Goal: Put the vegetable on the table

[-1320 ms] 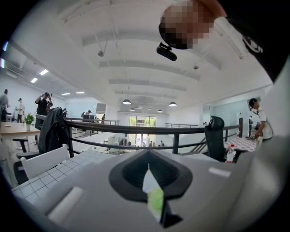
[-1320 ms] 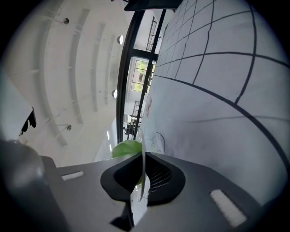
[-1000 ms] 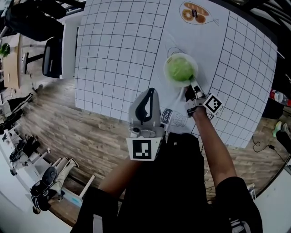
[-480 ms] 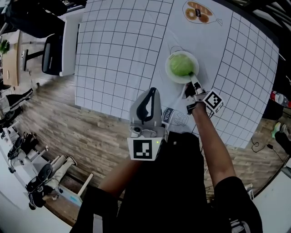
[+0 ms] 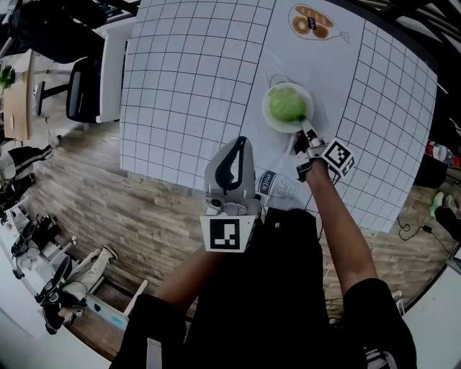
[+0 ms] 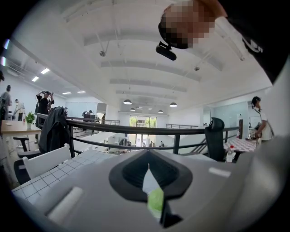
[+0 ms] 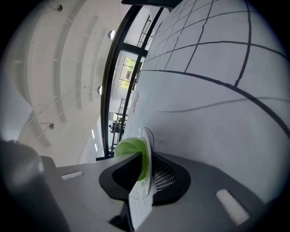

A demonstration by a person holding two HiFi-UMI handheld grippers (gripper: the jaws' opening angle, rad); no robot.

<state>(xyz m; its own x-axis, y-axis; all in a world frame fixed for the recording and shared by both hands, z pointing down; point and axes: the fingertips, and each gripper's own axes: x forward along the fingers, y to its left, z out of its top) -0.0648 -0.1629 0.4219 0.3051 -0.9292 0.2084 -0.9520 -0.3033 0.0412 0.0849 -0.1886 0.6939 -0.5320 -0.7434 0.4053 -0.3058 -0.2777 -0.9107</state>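
A round green vegetable (image 5: 287,104) sits on a white plate (image 5: 271,119) on the grid-patterned table (image 5: 187,86). My right gripper (image 5: 308,135) is at the plate's near right rim. In the right gripper view the plate (image 7: 147,145) stands edge-on between the jaws, with the vegetable (image 7: 128,148) just beyond. The right gripper (image 7: 146,170) is opening and its jaws stand slightly apart around the rim. My left gripper (image 5: 238,144) hovers over the table's near edge, away from the plate. In the left gripper view my left gripper (image 6: 149,181) looks shut, with nothing in it.
A picture of donuts (image 5: 311,21) is printed at the far side of the table, and a milk drawing (image 5: 265,184) at the near edge. A dark chair (image 5: 86,86) stands left of the table over wooden floor (image 5: 122,209). A bottle (image 5: 439,153) lies at the far right.
The plate with the vegetable shifted slightly farther from me and then stayed put. The right gripper kept at its near rim. The left gripper barely moved.
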